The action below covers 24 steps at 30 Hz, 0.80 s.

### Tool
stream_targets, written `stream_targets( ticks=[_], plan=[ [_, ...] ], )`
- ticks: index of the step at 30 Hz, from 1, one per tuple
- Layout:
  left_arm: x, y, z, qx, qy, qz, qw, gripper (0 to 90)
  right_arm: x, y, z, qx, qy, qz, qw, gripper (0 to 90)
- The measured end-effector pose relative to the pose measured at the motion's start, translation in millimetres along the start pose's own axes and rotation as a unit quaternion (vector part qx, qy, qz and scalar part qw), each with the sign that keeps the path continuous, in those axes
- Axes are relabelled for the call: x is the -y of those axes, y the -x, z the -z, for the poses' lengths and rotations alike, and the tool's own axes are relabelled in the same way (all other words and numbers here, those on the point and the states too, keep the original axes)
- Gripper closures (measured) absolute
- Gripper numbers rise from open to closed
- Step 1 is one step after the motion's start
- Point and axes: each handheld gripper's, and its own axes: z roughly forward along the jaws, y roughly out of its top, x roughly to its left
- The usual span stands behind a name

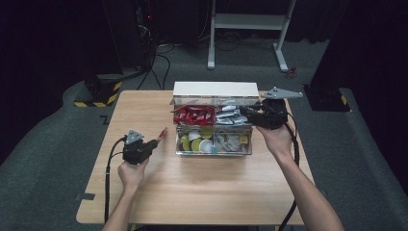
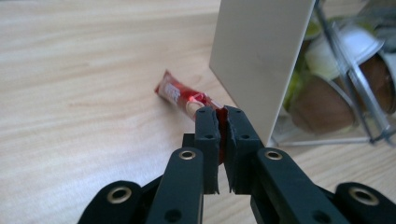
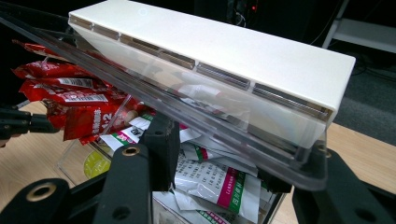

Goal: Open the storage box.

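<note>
The left claw [image 2: 223, 122] pinches a slim red foil sachet [image 2: 183, 95] beside the clear organiser box [image 1: 214, 144], mid-bench; the right claw [image 1: 246, 112] clamps its clear lid [image 3: 196, 107]. A weak end-grip could drop the sachet.

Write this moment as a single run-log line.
left gripper: shut on red sachet, over table | right gripper: shut on clear lid, box open

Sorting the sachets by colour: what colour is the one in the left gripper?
Red with white print: the sachet pinched in the left gripper, best in the left gripper view.
</note>
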Motion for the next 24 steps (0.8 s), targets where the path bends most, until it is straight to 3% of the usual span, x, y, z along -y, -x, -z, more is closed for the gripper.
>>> stream_targets(
  ticks=[9,13,24],
  plan=[
    [17.1,3.6,-12.5,0.004,-0.034,0.009,0.9994,84.3,-0.4,-0.4,0.3,0.000,-0.001,-0.002,1.0000,54.5],
    [21.6,4.6,-16.1,0.007,-0.040,0.017,0.9991,84.4,-0.4,-0.4,0.3,0.000,-0.001,-0.002,1.0000,54.5],
    [23.8,7.9,-20.5,0.012,-0.050,0.010,0.9986,81.9,-0.9,0.0,0.3,-0.002,-0.002,-0.005,1.0000,54.5]
  ],
)
